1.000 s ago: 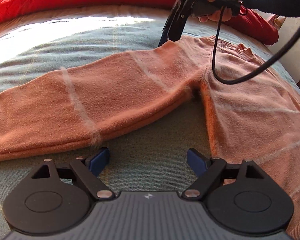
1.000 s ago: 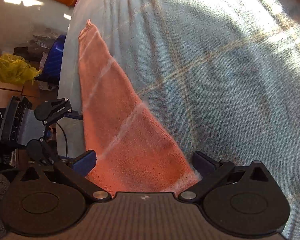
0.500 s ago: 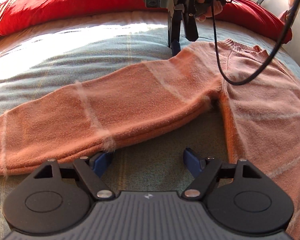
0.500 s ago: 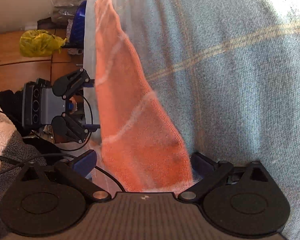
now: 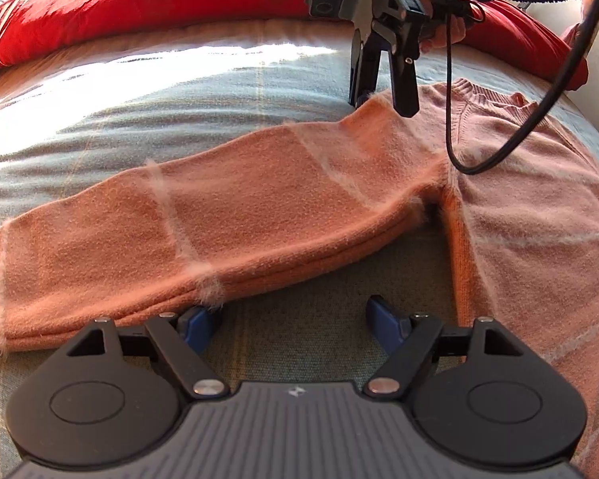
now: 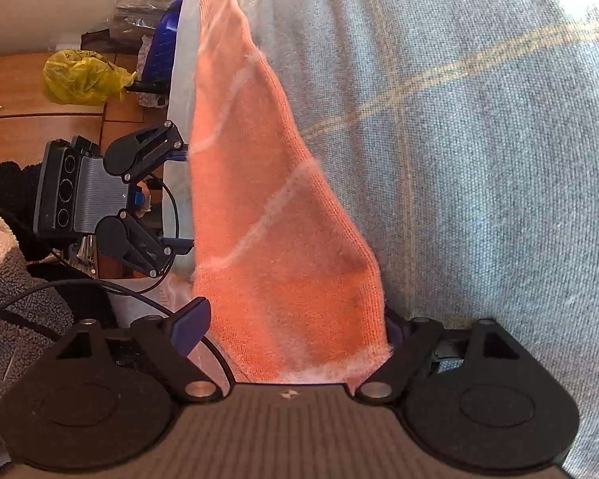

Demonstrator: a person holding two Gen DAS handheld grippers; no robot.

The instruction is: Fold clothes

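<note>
Left wrist — fuzzy orange knit sweater

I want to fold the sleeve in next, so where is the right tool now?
In the left wrist view the right tool is at the top centre, straddling the shoulder edge of the orange sweater, just in front of the red pillow.

A bed covered with a grey-blue woven blanket crossed by thin pale-yellow lines carries everything. Sunlight brightens its far part. Spread flat on it lies a salmon-orange knitted sweater with thin white stripes, one sleeve stretched out sideways toward the bed's edge. Along the far side rests a bright red padded cover, perhaps a pillow or quilt.
</note>
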